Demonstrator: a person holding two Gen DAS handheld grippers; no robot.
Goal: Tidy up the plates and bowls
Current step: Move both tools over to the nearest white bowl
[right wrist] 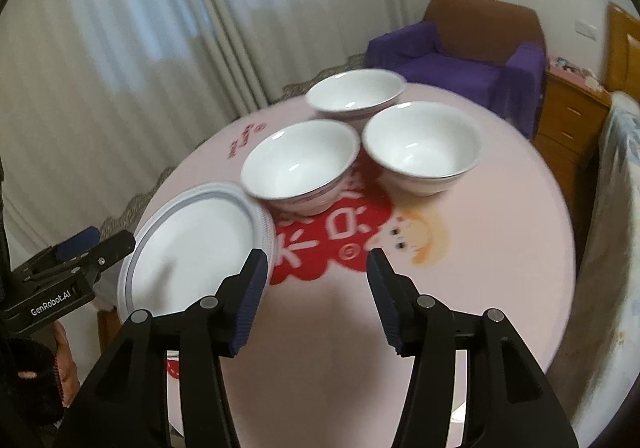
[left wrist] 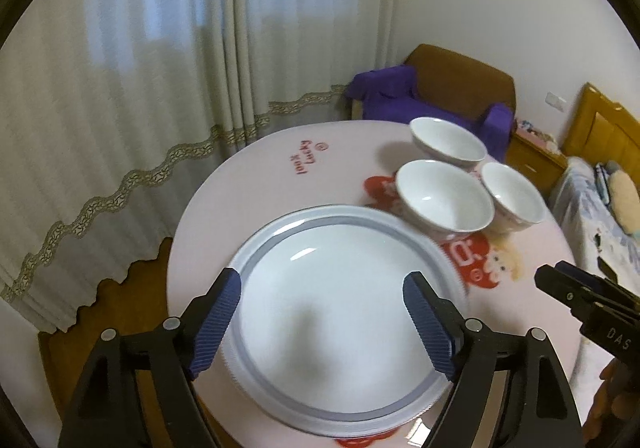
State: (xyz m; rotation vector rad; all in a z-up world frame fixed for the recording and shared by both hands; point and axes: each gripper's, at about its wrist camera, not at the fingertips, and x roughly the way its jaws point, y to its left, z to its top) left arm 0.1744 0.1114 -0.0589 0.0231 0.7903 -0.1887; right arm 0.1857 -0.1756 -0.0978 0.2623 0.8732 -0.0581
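Nearest to me, my left gripper (left wrist: 322, 322) hangs over the stack of white round plates with a grey-blue ring (left wrist: 340, 308), its blue ribbed pads spread wide, one near each side of the stack, nothing pinched between them. My right gripper (right wrist: 314, 296) is parted too, jaws apart over bare tabletop, holding nothing; the plate stack sits just to its left at the table's near edge.

Under both is the round table in a pale pink cloth (right wrist: 500, 248), printed with a red patch of white characters (right wrist: 320, 244) and a cartoon face with orange hair (right wrist: 412, 238). Further across the cloth I can read small red lettering (left wrist: 310, 157), "100% Lucky".

Past the plates, three white ceramic bowls stand upright in a tight cluster. The nearest bowl (right wrist: 300, 163) sits just beside the plate rim; I can't tell if they touch. The right-hand bowl (right wrist: 422, 145) is close alongside it, and the far bowl (right wrist: 356, 89) sits behind the two, near the table's back edge.

Beyond the table, long cream curtains with a scalloped lace band (left wrist: 120, 87) fill the left wall. In the corner is a brown armchair draped in purple fabric (right wrist: 472, 59). To its right, a wooden bedside cabinet (right wrist: 568, 131), then a bed with a pale patterned cover (left wrist: 592, 215) and a wooden headboard (left wrist: 608, 127).
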